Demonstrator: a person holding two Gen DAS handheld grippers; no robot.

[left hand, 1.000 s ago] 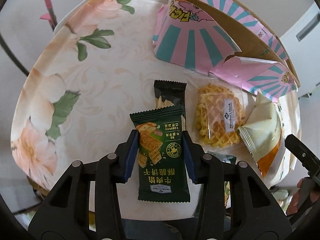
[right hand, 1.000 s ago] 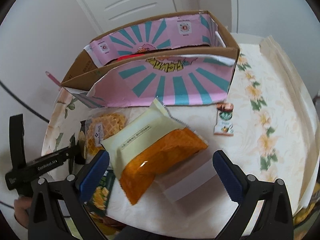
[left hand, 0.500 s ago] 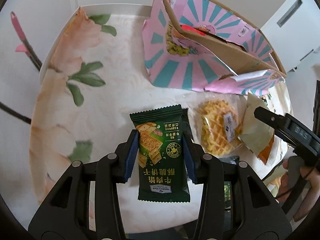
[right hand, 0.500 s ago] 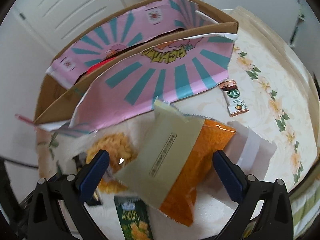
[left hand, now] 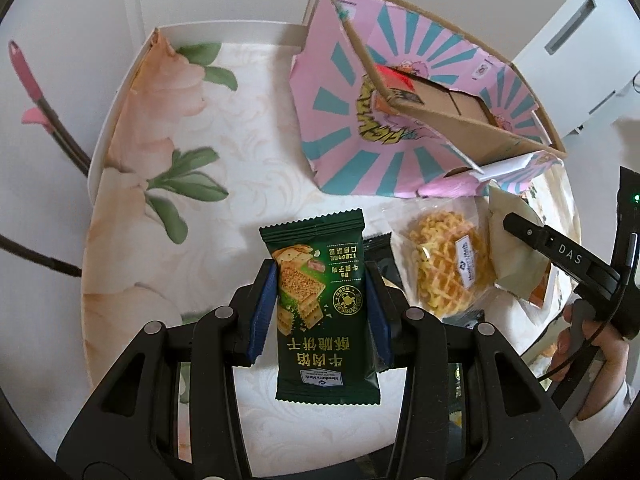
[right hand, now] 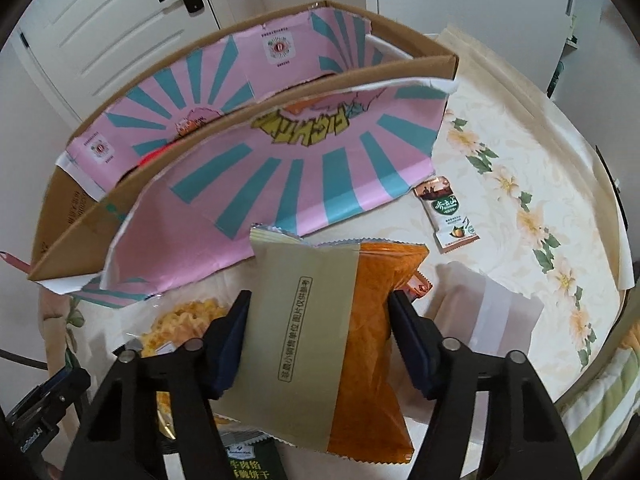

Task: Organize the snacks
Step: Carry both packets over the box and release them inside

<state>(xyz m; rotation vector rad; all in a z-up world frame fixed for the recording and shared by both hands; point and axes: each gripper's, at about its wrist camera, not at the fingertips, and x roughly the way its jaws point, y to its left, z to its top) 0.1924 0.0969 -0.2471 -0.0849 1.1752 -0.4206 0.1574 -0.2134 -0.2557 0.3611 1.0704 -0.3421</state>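
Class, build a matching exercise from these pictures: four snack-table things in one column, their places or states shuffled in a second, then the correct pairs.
Things
1. green biscuit packet
2. orange and cream packet
3. waffle cookie
4. pink and teal box

Places or states
A. open-topped, standing on the table
B. between the right gripper pads
C. clamped in the left gripper
D. lying in clear wrap

Pairs: 1-C, 2-B, 3-D, 4-A

Both views bright, soft even daylight, no hard shadows. Strong fisheye bend w/ black vignette at corners. Mild glare on green cracker packet (left hand: 320,312) film. Cardboard box (right hand: 256,136) edges slightly smeared at 10 o'clock; centre sharp.
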